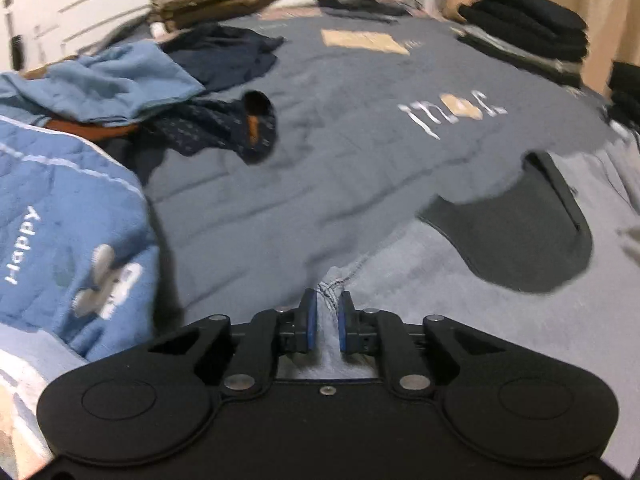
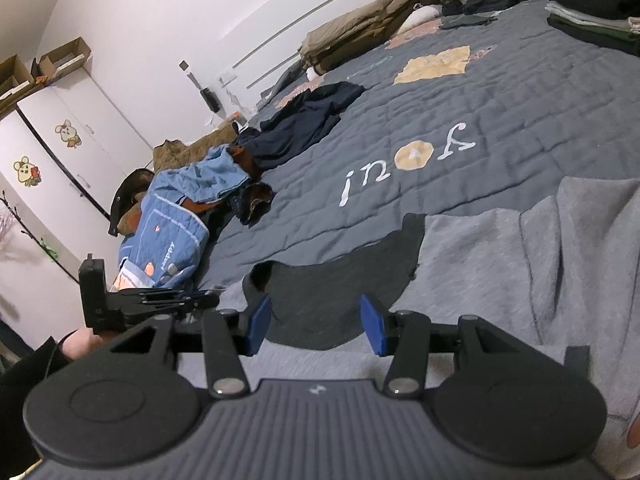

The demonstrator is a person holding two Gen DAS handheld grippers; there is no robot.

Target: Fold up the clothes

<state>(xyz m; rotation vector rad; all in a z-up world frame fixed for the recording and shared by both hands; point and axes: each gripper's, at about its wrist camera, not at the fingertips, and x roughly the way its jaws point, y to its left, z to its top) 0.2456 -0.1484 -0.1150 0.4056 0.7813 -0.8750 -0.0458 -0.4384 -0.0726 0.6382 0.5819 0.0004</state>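
A light grey garment with a dark grey neck opening lies spread on the bed's grey-blue quilt. My left gripper is shut on a corner of this grey garment, the cloth pinched between its blue pads. In the right wrist view the same grey garment and its dark neck opening lie just ahead. My right gripper stands open above the neck opening, nothing between its fingers. The left gripper shows at the left, held by a hand.
A heap of unfolded clothes and a blue quilted "Happy" item lie at the left. Stacks of folded dark clothes sit at the far right, an olive folded pile near the wall. White wardrobe stands beyond the bed.
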